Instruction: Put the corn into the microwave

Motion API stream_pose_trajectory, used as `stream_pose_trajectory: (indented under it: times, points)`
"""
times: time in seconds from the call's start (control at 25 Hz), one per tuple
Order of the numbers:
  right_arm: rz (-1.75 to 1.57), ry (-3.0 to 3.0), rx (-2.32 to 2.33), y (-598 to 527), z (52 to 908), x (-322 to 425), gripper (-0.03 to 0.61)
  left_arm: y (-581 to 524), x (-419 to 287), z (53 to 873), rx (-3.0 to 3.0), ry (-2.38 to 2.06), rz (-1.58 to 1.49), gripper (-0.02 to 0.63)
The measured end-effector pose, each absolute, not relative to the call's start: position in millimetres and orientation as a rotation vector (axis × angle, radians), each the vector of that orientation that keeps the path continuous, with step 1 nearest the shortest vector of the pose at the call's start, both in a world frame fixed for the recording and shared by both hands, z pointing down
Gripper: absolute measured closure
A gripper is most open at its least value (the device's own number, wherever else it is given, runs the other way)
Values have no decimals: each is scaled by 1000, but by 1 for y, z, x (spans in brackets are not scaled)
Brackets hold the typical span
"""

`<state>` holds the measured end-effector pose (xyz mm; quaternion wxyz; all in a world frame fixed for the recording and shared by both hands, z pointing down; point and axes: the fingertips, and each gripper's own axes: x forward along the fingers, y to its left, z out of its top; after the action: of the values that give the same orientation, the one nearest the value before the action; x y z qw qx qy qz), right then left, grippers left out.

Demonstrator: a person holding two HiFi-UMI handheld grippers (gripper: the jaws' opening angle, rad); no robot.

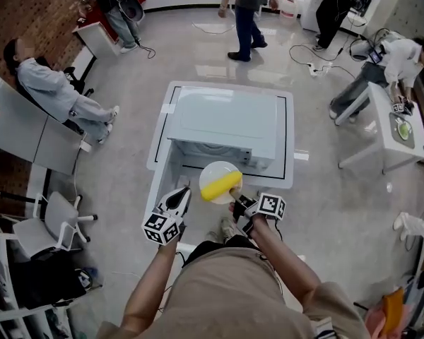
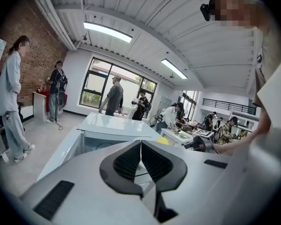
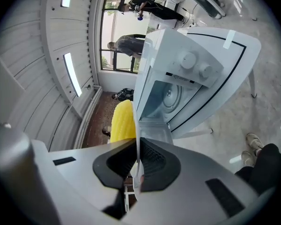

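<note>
A yellow corn cob (image 1: 221, 186) lies on a small white plate (image 1: 213, 171). My right gripper (image 1: 239, 202) is shut on the plate's near rim and holds it in front of the white microwave (image 1: 230, 122). In the right gripper view the plate's edge (image 3: 136, 125) runs between the jaws of my right gripper (image 3: 138, 158), with the corn (image 3: 122, 121) beside it and the open microwave cavity (image 3: 166, 97) ahead. My left gripper (image 1: 182, 196) hovers just left of the plate. In its own view the left gripper (image 2: 141, 151) is shut with nothing in it.
The microwave stands on a white table (image 1: 162, 140) with the floor all round it. Several people stand or sit about the room, one walking beyond the table (image 1: 246, 16). A white desk (image 1: 396, 129) stands at right, a chair (image 1: 53, 221) at left.
</note>
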<state>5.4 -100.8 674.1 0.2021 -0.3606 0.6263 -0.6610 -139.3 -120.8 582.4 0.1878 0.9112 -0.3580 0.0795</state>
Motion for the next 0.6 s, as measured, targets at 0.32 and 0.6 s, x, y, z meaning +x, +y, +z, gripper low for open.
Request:
stream_pose_trajectory:
  times: [0.32, 0.6]
  points:
    - [-1888, 1761, -978, -127, 702, 4, 558, -141, -134, 592, 2522, -1121, 231, 606]
    - [-1887, 1787, -1006, -150, 723, -2, 558, -160, -132, 601, 2494, -1155, 237, 606]
